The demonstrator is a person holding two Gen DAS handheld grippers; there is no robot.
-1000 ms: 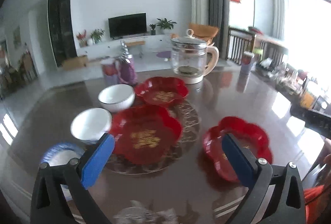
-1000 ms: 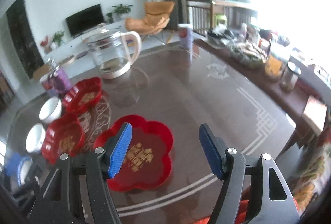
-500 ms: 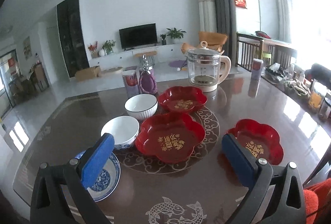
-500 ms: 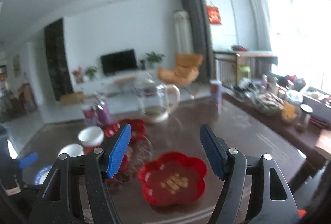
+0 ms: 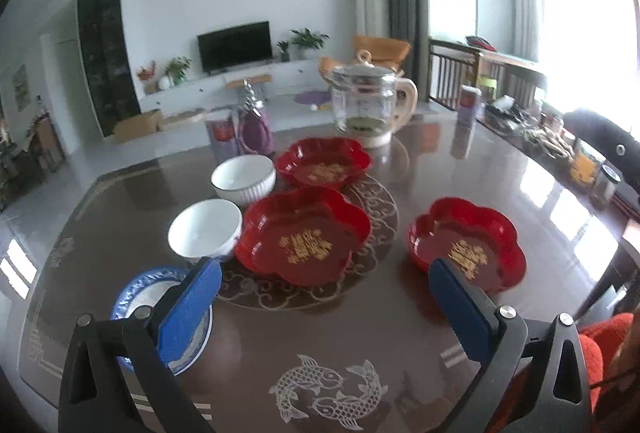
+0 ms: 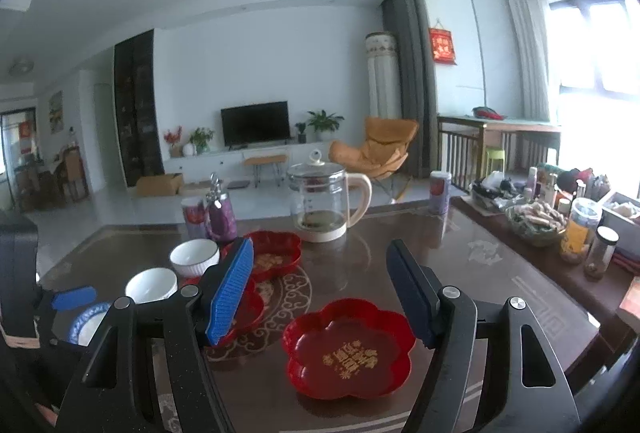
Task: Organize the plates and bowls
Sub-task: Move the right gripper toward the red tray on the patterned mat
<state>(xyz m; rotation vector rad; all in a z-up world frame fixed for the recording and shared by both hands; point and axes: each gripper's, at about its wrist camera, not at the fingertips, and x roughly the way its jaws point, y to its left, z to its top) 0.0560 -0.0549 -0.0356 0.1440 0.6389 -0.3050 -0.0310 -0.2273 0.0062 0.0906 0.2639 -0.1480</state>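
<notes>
Red flower-shaped plates sit on the dark worktop [image 5: 460,169]: far plate [image 5: 324,161], middle plate [image 5: 304,233] and right plate [image 5: 466,241] lying apart, with two white bowls, ribbed bowl [image 5: 243,179] and plain bowl [image 5: 205,229], just left of them and a blue plate [image 5: 132,297] nearest the edge. Left gripper [image 5: 324,307] fingers wide, nothing between, above the worktop. Right gripper [image 6: 320,291] fingers also wide and empty, hovering over the right plate [image 6: 348,347]; kettle [image 6: 322,207] behind.
</notes>
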